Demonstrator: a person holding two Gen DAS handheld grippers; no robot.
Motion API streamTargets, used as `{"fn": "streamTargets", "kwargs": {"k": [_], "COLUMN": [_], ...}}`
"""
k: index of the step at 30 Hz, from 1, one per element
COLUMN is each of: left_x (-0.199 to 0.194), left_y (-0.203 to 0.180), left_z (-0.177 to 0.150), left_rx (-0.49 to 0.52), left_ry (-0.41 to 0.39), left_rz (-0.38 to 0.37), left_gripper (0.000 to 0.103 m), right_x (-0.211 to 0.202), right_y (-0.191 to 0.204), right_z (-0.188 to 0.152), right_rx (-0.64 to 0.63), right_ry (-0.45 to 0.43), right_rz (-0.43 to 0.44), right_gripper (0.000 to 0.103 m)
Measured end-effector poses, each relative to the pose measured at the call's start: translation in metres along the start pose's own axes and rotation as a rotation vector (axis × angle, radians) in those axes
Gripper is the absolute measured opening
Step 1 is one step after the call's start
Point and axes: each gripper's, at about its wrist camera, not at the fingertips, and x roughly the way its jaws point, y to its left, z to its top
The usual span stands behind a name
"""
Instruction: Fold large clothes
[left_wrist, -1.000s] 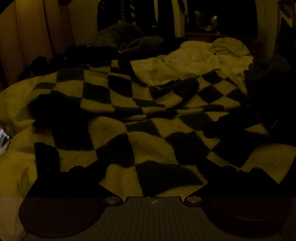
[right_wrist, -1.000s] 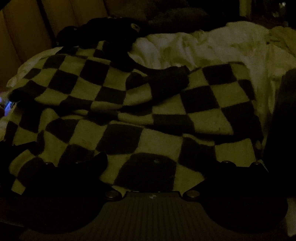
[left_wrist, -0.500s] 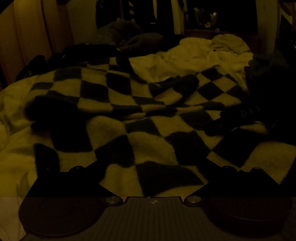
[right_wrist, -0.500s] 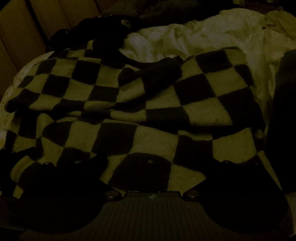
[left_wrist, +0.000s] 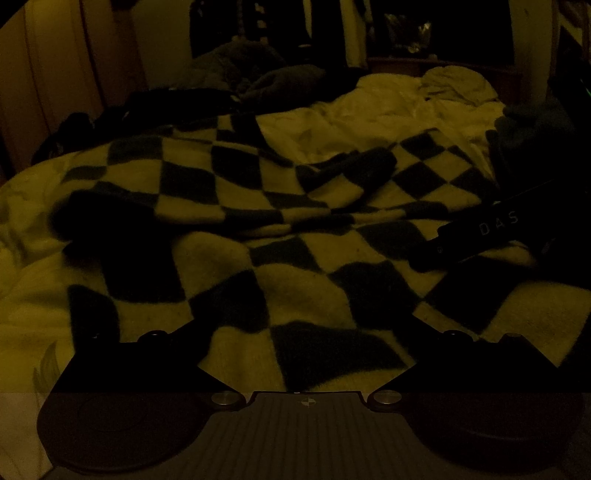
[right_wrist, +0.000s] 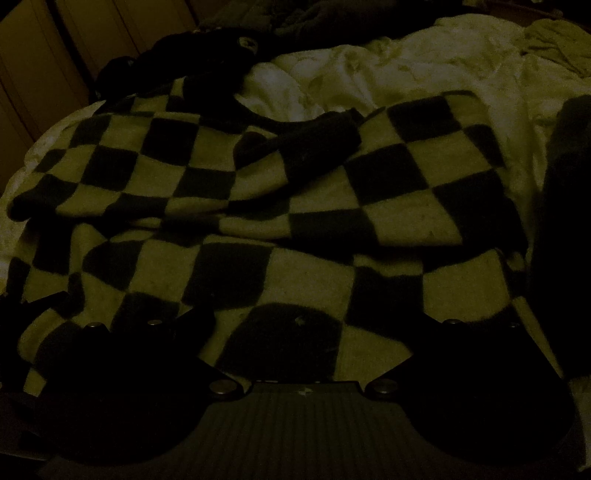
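Lying in very dim, yellowish light: a wide bed covered by a pale, rumpled duvet (left_wrist: 388, 110), with dark heaped clothing (left_wrist: 258, 81) bunching along the far left edge and tall pale wardrobe panels (left_wrist: 55, 74) standing at the far left. Spreading across the near and middle part of the duvet: a large fuzzy garment in a dark-and-light checkerboard pattern (left_wrist: 295, 258), lying mostly flat with a long crease running left to right through the middle. Folding back across the far half: a dark-cuffed checkerboard sleeve (right_wrist: 317, 136), resting on top of the garment body, cuff pointing right. Reaching almost to both cameras: the near hem, passing between the fingers of each tool.

Hovering low over the near hem: the left gripper (left_wrist: 306, 354), black fingers (left_wrist: 147, 354) spreading wide apart, nothing pinched between them, checker fabric showing in the gap. Sitting likewise over the near right part of the garment: the right gripper (right_wrist: 314, 347), fingers (right_wrist: 472, 350) spreading wide, holding nothing. Showing at the right in the left wrist view, touching down on the garment's right side: a dark tool body with pale lettering (left_wrist: 487, 229), too dark to make out further
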Motion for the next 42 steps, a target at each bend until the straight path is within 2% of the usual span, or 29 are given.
{"fn": "streamTargets", "kwargs": {"k": [35, 42], "left_x": [-0.0004, 0.0017], "left_y": [-0.0015, -0.0050], "left_z": [-0.0006, 0.0005], "left_rx": [0.008, 0.038], "left_ry": [0.002, 0.008], "left_rz": [0.004, 0.020], "left_gripper": [0.103, 0.103], "right_x": [0.0019, 0.0018], "right_y": [-0.0042, -0.0050], "right_z": [-0.0002, -0.0012], "right_rx": [0.021, 0.024], "right_ry": [0.003, -0.002], "right_rz": [0.006, 0.008], "right_gripper": [0.103, 0.103]}}
